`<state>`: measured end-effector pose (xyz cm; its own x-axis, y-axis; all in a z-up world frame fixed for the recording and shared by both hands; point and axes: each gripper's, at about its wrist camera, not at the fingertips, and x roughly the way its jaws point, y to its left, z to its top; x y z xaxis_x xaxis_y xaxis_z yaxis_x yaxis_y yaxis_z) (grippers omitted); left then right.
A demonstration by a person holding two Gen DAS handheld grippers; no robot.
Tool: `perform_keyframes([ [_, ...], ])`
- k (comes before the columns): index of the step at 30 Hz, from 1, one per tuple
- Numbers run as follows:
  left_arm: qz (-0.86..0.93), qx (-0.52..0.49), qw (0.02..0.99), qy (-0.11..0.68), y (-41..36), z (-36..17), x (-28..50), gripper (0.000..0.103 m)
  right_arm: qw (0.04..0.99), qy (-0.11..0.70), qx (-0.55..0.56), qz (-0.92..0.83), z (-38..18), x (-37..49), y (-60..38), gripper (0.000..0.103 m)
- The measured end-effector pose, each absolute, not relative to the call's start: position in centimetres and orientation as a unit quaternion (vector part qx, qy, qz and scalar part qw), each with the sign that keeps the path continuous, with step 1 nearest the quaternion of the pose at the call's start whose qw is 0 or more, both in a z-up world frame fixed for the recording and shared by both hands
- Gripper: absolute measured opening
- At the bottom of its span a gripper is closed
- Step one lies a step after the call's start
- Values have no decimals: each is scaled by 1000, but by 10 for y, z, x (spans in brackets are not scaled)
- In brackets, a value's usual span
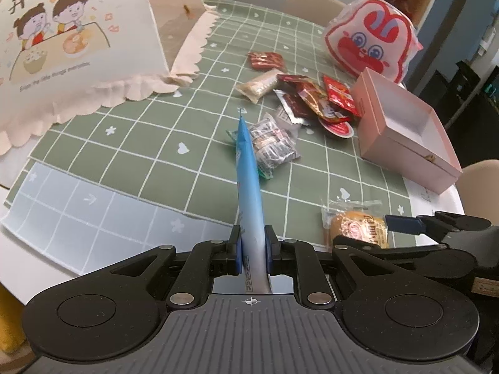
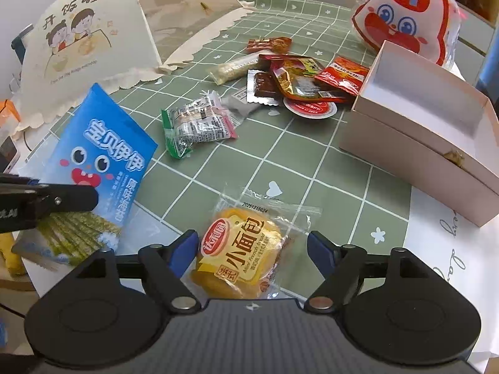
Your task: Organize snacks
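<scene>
Reading "小面包 Mini French Bread": bun packet (image 2: 240, 258)

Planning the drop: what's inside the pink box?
The pink box shows bare white floor and walls, no snacks. Its near wall hides the front strip of the floor.

bread packet (image 2: 240, 255) nearest; box (image 2: 418, 143) behind it to the right, snack pile (image 2: 299, 81) further back.
</scene>
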<state>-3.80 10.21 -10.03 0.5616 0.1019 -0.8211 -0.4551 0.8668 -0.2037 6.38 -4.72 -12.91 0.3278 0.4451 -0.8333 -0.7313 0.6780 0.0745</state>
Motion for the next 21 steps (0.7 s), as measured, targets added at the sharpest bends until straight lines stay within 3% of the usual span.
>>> perform_keyframes([
  [3, 158, -196, 859, 445, 102, -103, -33, 17, 785, 462, -157, 383, -128, 64, -51, 72],
  [5, 156, -192, 858, 449, 102, -105, -28, 17, 775, 470, -155, 393, -128, 62, -54, 57],
  [7, 154, -186, 860, 450, 101, -104, -24, 17, 773, 470, -154, 398, -126, 62, -59, 53],
  [16, 57, -185, 867, 458, 71, -96, -4, 16, 789, 460, -136, 383, -101, 66, -111, 51],
  [21, -47, -235, 870, 431, 51, -67, 16, 16, 816, 448, -98, 353, -72, 75, -157, 51],
])
